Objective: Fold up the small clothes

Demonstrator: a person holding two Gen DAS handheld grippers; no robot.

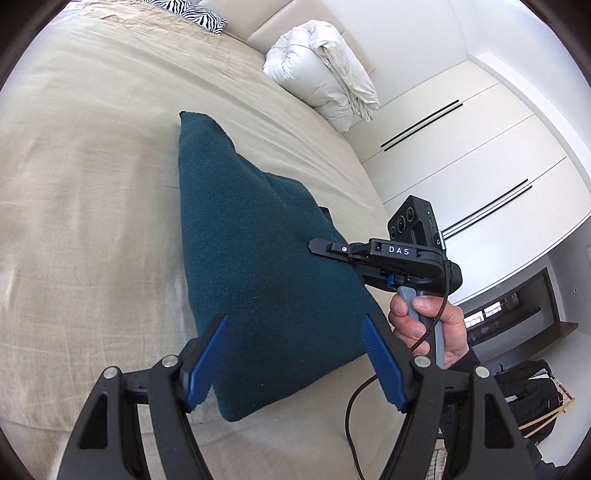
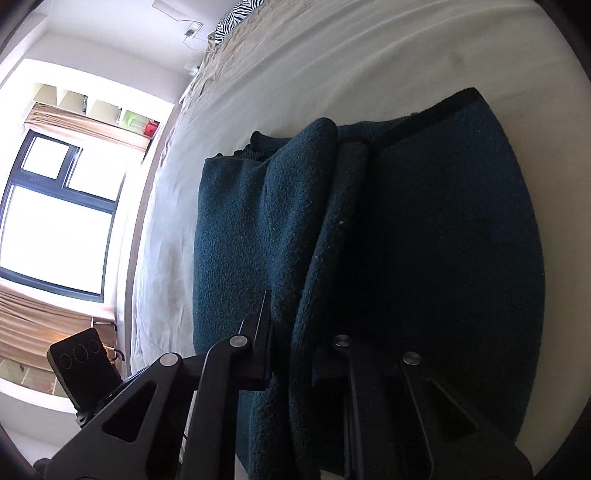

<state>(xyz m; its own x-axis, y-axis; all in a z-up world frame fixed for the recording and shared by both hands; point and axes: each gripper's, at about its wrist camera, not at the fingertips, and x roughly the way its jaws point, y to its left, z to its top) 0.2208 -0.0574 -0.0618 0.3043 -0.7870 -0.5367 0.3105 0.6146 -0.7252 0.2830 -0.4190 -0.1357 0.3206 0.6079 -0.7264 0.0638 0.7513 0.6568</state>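
Observation:
A dark teal knitted garment (image 1: 258, 251) lies folded on the beige bed sheet (image 1: 92, 206). My left gripper (image 1: 295, 350) is open, its blue pads (image 1: 207, 362) wide apart just above the garment's near end. My right gripper (image 1: 314, 246) comes in from the right, held by a hand (image 1: 428, 325), and is shut on the garment's right edge. In the right wrist view the teal garment (image 2: 424, 240) fills the frame, and a thick fold of it (image 2: 306, 229) is pinched in my right gripper (image 2: 291, 325).
A rolled white duvet (image 1: 321, 70) and a zebra-print pillow (image 1: 199, 14) sit at the far end of the bed. White wardrobe doors (image 1: 480, 147) stand to the right. A window (image 2: 59, 218) shows in the right wrist view.

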